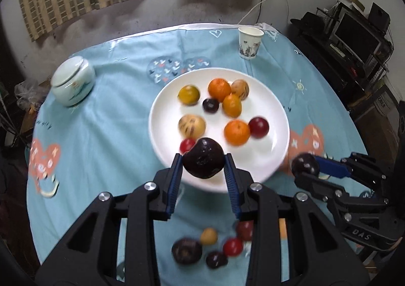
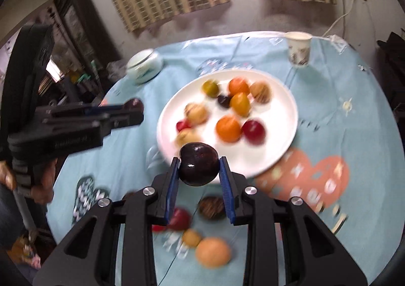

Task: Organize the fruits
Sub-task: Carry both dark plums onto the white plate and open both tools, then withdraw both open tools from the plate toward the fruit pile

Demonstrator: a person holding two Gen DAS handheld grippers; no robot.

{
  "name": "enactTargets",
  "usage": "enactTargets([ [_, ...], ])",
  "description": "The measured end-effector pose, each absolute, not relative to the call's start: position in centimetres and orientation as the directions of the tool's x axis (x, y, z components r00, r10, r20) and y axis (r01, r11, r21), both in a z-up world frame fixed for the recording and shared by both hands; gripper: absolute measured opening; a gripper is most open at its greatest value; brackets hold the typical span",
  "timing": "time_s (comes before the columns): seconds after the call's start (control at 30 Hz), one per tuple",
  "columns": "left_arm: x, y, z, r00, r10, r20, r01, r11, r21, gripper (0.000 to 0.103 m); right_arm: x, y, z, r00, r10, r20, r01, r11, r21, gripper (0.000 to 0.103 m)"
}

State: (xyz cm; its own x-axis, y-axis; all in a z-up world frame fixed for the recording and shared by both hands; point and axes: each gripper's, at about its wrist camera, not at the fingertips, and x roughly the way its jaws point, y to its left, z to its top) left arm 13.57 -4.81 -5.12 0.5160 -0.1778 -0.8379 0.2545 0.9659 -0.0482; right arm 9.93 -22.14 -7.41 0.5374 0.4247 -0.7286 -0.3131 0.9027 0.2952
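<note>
A white plate (image 1: pixel 268 167) in the middle of the table carries several fruits: oranges (image 1: pixel 237 132), red plums (image 1: pixel 258 127), a dark plum (image 1: pixel 210 105) and speckled yellow fruits (image 1: pixel 191 125). My left gripper (image 1: pixel 203 162) is shut on a dark purple plum (image 1: pixel 203 160), held above the plate's near rim. My right gripper (image 2: pixel 199 168) is shut on another dark plum (image 2: pixel 198 166), also over the near rim. Loose fruits (image 1: pixel 186 250) lie on the cloth below both grippers, among them an orange one (image 2: pixel 213 251). Each gripper shows in the other's view: right gripper (image 1: pixel 305 167), left gripper (image 2: pixel 133 106).
A light blue patterned cloth (image 1: pixel 101 134) covers the round table. A pale lidded ceramic jar (image 1: pixel 73 81) stands at the far left, a paper cup (image 1: pixel 249 42) at the far right. A person's hand (image 2: pixel 43 184) holds the left gripper's handle. Shelves with electronics stand to the right.
</note>
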Motion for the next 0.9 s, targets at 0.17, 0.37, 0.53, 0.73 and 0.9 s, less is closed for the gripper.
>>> enactTargets([
  [0.17,18.8,-6.5,-7.6,0.459,-0.158,-0.875,0.198,0.977,-0.073,0.034,16.4,-23.0,-8.4,0.558,0.348,-0.754,-0.225,0.937,0.266,0.032],
  [0.37,20.5,-7.6,-10.2,0.425,-0.148,-0.893,0.203,0.977,-0.066,0.035,21.0,-23.0,-11.1,0.502,0.297,-0.812,-0.199,0.954,0.226,0.032],
  [0.53,21.0,-7.8,-10.1,0.453,-0.142,-0.880,0.208,0.977,-0.050,0.060,22.0,-22.3,-11.6,0.477,0.233,-0.847,-0.198,0.968,0.155,0.034],
  [0.73,20.3,-6.3,-8.0,0.478,-0.154,-0.865,0.191,0.979,-0.069,0.062,20.8,-23.4,-9.7,0.541,0.261,-0.799,-0.192,0.964,0.185,0.061],
  [0.9,16.8,-3.3,-5.0,0.531,-0.173,-0.829,0.199,0.977,-0.076,0.067,16.6,-23.8,-6.0,0.577,0.301,-0.759,-0.213,0.953,0.216,0.061],
])
